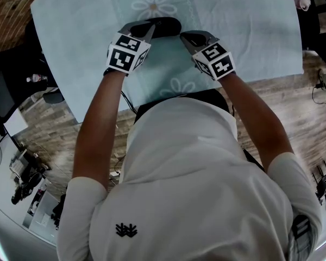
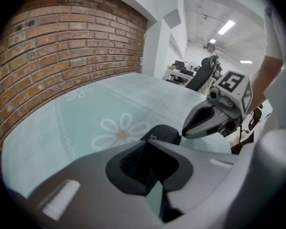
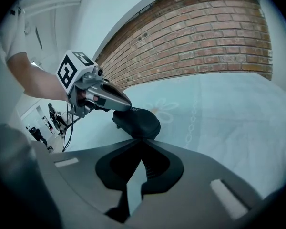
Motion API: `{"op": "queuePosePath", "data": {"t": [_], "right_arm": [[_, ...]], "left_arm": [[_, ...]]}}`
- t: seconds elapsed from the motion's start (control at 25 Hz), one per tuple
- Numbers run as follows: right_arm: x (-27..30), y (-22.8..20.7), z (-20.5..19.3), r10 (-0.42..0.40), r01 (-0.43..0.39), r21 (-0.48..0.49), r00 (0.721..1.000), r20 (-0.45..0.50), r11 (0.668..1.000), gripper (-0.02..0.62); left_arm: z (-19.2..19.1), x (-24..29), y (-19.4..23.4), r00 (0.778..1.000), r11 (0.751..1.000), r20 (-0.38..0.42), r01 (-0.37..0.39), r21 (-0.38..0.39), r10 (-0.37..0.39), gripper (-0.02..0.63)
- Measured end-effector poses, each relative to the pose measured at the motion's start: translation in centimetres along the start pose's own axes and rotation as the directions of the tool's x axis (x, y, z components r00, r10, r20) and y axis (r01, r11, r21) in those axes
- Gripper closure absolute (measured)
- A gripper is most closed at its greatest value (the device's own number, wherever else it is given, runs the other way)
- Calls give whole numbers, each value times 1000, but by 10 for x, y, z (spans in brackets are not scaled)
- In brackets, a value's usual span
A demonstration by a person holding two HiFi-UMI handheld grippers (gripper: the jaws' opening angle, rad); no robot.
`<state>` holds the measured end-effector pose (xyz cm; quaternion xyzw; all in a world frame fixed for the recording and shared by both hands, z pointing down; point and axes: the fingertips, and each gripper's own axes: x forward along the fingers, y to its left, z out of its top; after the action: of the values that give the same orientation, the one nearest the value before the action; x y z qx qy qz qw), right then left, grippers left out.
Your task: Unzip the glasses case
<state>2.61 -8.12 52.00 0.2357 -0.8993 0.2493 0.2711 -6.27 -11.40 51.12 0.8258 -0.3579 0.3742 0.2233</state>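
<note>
A black glasses case (image 1: 165,26) lies on the pale teal cloth (image 1: 250,26), between my two grippers. My left gripper (image 1: 150,30) is shut, its tips resting against the case's left end (image 2: 164,133); the right gripper view shows it lying over the top of the case (image 3: 138,120). My right gripper (image 1: 183,36) is shut at the case's right end. In the left gripper view its tip (image 2: 182,136) pinches a thin zipper pull sticking out of the case. Both sets of jaws meet at their tips in their own views, the left gripper (image 2: 150,141) and the right gripper (image 3: 142,140).
The cloth with white daisy prints covers the table; its near edge (image 1: 168,94) is close to my body. A brick wall (image 3: 205,37) runs along the far side. Wooden floor and office chairs (image 2: 200,78) lie beyond the table.
</note>
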Motion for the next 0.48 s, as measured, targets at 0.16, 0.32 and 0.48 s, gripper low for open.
{"op": "queuePosePath", "data": {"t": [0.16, 0.32, 0.48], "right_arm": [[0, -5, -2, -7, 7, -8, 1000, -8, 1000, 595], [-2, -13, -1, -11, 10, -18, 1000, -15, 1000, 595], [-1, -20, 1, -10, 10, -27, 1000, -21, 1000, 595]], "left_arm": [[-2, -1, -3, 1000, 1000, 1, 5, 3, -5, 552], [-3, -1, -9, 1000, 1000, -6, 20, 11, -20, 552], [-5, 0, -10, 1000, 1000, -7, 23, 19, -23, 554]]}}
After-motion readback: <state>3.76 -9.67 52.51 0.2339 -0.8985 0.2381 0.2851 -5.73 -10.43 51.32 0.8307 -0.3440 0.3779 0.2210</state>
